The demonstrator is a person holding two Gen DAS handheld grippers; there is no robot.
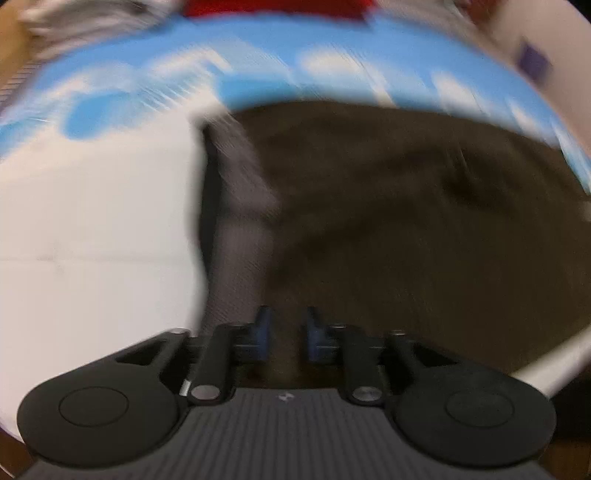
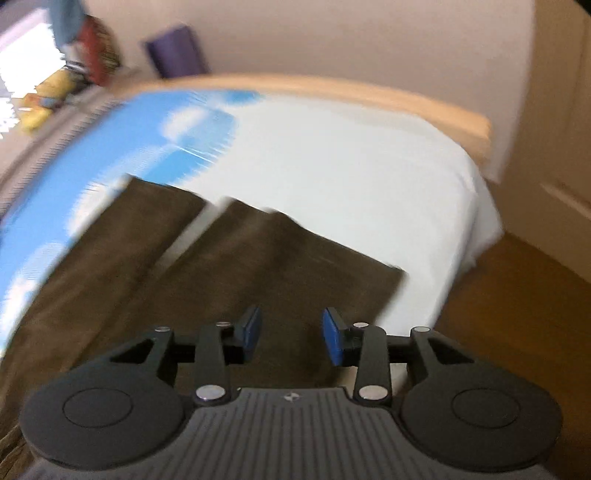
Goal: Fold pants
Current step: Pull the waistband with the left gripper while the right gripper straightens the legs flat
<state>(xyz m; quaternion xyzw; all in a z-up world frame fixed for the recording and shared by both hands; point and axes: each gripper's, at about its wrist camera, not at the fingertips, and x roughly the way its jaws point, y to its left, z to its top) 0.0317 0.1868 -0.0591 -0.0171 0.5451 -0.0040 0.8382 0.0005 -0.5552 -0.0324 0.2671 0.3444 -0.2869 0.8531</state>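
Observation:
Dark brown pants (image 1: 406, 221) lie spread on a bed, blurred in the left wrist view, with a greyish strip along their left edge. My left gripper (image 1: 287, 334) hovers over that edge, its blue pads a little apart and only fabric showing behind the gap. In the right wrist view the pants (image 2: 258, 266) show two legs side by side, their ends pointing away with a narrow slit of sheet between them. My right gripper (image 2: 291, 334) stands over the right leg, its pads apart with nothing pinched between them.
The bed has a white sheet (image 2: 351, 166) and a blue cover with white clouds (image 1: 258, 74). A wooden bed frame (image 2: 332, 88) runs along the far side. Wood floor (image 2: 517, 314) and a door (image 2: 554, 147) lie to the right. A red item (image 1: 273, 9) sits beyond the blue cover.

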